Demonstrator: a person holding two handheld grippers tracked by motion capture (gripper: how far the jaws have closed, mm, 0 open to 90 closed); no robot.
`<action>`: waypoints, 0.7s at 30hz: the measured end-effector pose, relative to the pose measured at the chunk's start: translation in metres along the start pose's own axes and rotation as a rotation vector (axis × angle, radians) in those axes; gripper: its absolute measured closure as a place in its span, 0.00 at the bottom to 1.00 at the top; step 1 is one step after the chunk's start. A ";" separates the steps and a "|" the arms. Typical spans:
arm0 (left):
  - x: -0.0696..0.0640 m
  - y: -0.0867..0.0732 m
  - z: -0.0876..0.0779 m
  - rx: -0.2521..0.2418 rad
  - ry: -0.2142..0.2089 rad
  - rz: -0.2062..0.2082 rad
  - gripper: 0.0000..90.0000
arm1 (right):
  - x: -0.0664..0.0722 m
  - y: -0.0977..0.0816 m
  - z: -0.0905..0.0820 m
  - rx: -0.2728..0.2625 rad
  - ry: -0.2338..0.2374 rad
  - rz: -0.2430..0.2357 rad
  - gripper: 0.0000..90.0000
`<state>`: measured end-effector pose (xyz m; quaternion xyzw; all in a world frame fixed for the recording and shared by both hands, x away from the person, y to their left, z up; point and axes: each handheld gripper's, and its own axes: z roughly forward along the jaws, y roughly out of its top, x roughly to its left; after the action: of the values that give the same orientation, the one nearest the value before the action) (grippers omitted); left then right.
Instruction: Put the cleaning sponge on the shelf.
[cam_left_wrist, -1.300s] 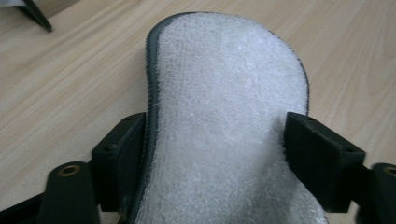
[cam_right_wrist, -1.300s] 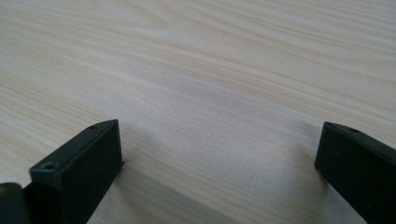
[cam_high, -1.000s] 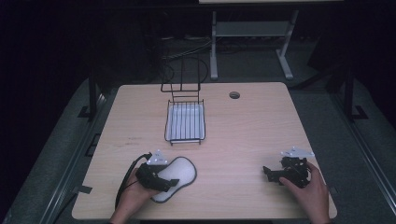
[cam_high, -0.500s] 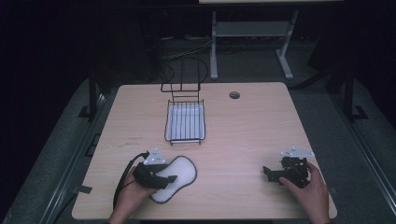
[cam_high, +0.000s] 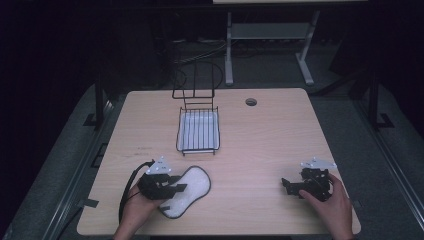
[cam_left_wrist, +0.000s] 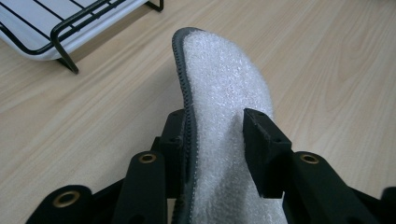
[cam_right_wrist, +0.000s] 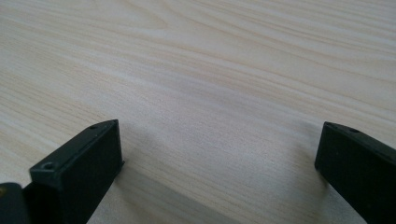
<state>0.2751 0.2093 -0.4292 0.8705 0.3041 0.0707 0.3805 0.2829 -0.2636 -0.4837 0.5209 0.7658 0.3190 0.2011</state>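
A white fleecy pad with a dark grey edge lies on the wooden table near its front left. My left gripper is over the pad's near end. In the left gripper view the pad stands on edge and bends between the two jaws of the left gripper, which press on both its sides. At the front right my right gripper rests low on the table. In the right gripper view the right gripper has its jaws wide apart over bare wood.
A black wire rack on a white tray stands behind the pad at the table's middle, and its corner appears in the left gripper view. A round cable hole sits near the far edge. A desk frame stands beyond the table.
The left hand has shifted slightly at the pad's near end. The right gripper has stayed where it was.
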 end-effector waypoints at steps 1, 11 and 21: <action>0.000 0.000 -0.001 -0.008 -0.003 -0.006 0.70 | 0.000 0.000 0.000 0.000 0.000 -0.001 0.00; 0.001 0.001 -0.011 -0.052 -0.045 -0.038 0.79 | 0.000 0.000 0.000 0.000 0.000 -0.001 0.00; 0.003 0.002 -0.019 -0.089 -0.079 -0.083 0.85 | 0.000 0.000 0.000 0.000 0.000 -0.001 0.00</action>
<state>0.2721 0.2219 -0.4151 0.8416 0.3210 0.0339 0.4331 0.2829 -0.2636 -0.4837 0.5207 0.7659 0.3190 0.2014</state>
